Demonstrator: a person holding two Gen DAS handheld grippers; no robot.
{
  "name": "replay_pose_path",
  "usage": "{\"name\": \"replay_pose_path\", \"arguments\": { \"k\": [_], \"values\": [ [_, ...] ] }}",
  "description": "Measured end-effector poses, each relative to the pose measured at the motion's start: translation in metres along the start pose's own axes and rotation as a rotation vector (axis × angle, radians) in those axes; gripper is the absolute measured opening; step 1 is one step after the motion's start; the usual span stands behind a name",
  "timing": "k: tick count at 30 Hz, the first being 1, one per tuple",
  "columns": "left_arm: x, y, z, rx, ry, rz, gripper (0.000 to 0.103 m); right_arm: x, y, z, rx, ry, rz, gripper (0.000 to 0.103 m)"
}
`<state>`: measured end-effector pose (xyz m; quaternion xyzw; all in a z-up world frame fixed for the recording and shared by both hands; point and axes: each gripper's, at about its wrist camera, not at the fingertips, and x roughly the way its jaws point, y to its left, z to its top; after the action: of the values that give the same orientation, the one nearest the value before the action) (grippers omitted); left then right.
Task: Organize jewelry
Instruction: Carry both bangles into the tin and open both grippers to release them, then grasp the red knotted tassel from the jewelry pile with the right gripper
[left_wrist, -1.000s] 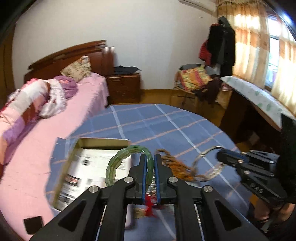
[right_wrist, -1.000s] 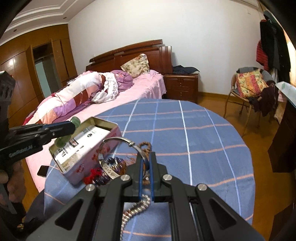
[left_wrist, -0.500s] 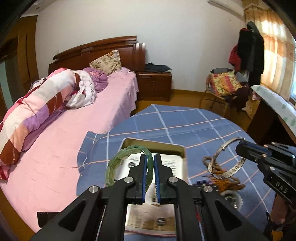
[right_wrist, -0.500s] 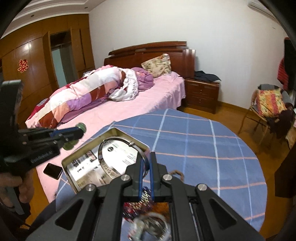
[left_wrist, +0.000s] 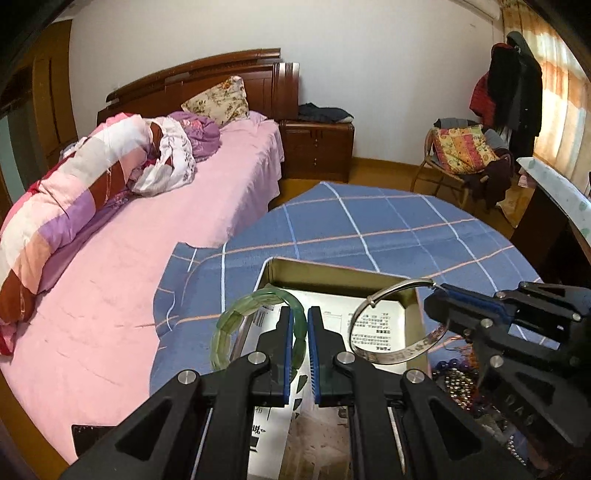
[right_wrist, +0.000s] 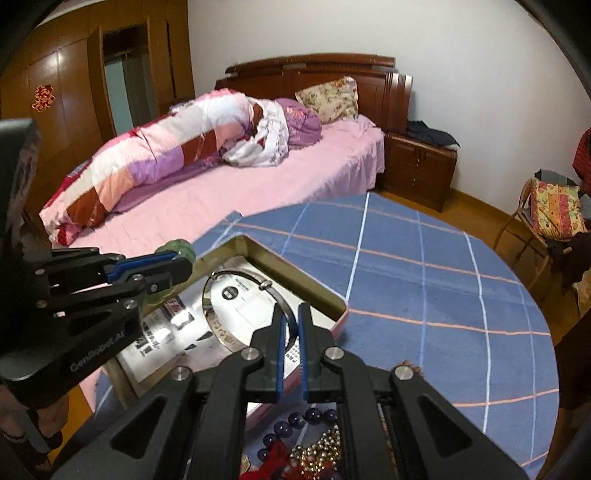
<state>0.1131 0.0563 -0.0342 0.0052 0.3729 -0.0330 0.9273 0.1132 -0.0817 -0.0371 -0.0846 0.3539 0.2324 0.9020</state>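
My left gripper (left_wrist: 298, 314) is shut on a green jade bracelet (left_wrist: 236, 325) and holds it over the near left part of an open metal tin (left_wrist: 332, 267) lined with printed paper. My right gripper (right_wrist: 290, 312) is shut on a silver bangle (right_wrist: 221, 336) and holds it over the same tin (right_wrist: 295, 269). In the left wrist view the bangle (left_wrist: 395, 354) hangs over the tin's right side from the right gripper (left_wrist: 439, 299). In the right wrist view the left gripper (right_wrist: 181, 262) sits at the tin's left edge.
The tin stands on a round table with a blue checked cloth (left_wrist: 388, 229). A pile of beads and chains (right_wrist: 310, 443) lies beside the tin, below my right gripper. A pink bed (left_wrist: 147, 236) borders the table's left side. A chair (left_wrist: 461, 155) stands beyond.
Both grippers have moved left from the jewelry pile to above the tin, carrying the green bracelet and the silver bangle. Both stay shut.
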Motion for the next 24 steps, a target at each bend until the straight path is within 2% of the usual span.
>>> {"name": "replay_pose_path", "arguments": {
  "k": [8, 11, 13, 15, 16, 17, 19, 22, 24],
  "values": [
    [0.016, -0.001, -0.009, 0.006, 0.037, 0.007, 0.007, 0.024, 0.001, -0.006, 0.000, 0.075, 0.005, 0.010],
    [0.018, -0.005, -0.009, 0.019, 0.042, -0.002, 0.007, 0.025, 0.000, -0.009, -0.002, 0.082, 0.029, 0.014],
    [0.019, -0.009, -0.010, 0.021, 0.055, -0.001, 0.008, 0.021, -0.005, -0.009, 0.018, 0.075, 0.048, 0.023],
    [0.018, -0.010, -0.011, 0.021, 0.060, -0.003, 0.015, 0.011, -0.011, -0.012, 0.032, 0.062, 0.064, 0.044],
    [0.018, -0.010, -0.011, 0.018, 0.060, 0.000, 0.031, 0.007, -0.014, -0.014, 0.034, 0.053, 0.058, 0.047],
    [0.015, -0.010, -0.011, 0.015, 0.051, 0.008, 0.054, 0.000, -0.017, -0.017, 0.034, 0.040, 0.047, 0.050],
    [0.005, -0.008, -0.012, 0.003, 0.000, 0.014, 0.071, -0.012, -0.023, -0.022, 0.042, 0.028, 0.040, 0.050],
    [-0.007, -0.006, -0.013, -0.020, -0.023, -0.010, 0.071, -0.030, -0.030, -0.040, 0.050, 0.023, 0.043, 0.050],
    [-0.014, -0.004, -0.015, -0.042, -0.038, 0.013, 0.071, -0.039, -0.030, -0.052, 0.047, 0.033, 0.044, 0.050]
  ]
}}
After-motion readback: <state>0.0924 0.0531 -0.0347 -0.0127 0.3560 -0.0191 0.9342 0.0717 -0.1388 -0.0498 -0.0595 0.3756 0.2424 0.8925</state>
